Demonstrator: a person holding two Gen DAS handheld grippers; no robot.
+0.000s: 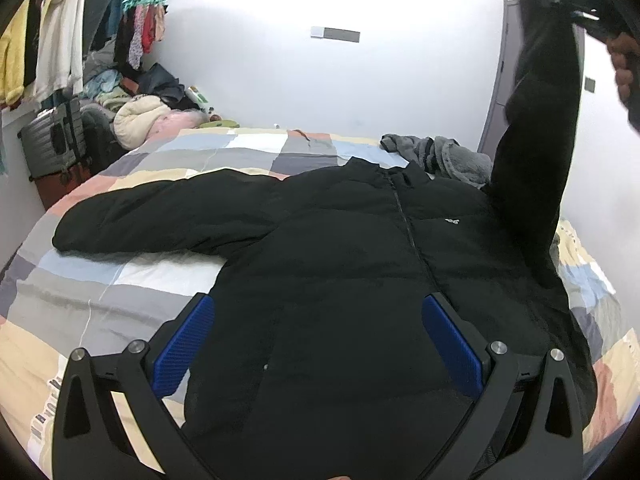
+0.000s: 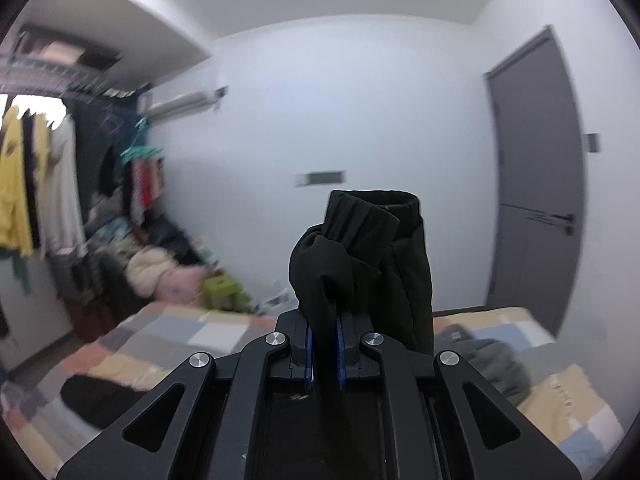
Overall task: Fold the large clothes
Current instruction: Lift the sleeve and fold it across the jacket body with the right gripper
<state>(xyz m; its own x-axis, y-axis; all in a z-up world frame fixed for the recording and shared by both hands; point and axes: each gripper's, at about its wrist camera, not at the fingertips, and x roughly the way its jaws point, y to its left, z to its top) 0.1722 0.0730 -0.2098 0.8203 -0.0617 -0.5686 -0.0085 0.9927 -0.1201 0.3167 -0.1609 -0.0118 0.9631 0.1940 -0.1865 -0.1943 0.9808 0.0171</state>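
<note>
A black puffer jacket (image 1: pixel 340 272) lies face up on the checked bedspread (image 1: pixel 120 280), zip closed. Its one sleeve (image 1: pixel 152 216) stretches flat to the left. My left gripper (image 1: pixel 318 340) is open, its blue pads (image 1: pixel 184 344) spread wide just above the jacket's lower body, holding nothing. My right gripper (image 2: pixel 324 344) is shut on the cuff of the other sleeve (image 2: pixel 360 256) and holds it high above the bed. In the left wrist view that raised sleeve (image 1: pixel 536 152) rises to the right gripper (image 1: pixel 576 4) at the top right.
A grey fleece garment (image 1: pixel 440 156) lies at the far end of the bed. A clothes rack (image 1: pixel 60 32), a suitcase (image 1: pixel 52 140) and piled bedding (image 1: pixel 140 120) stand at the far left. A grey door (image 2: pixel 536 184) is on the right.
</note>
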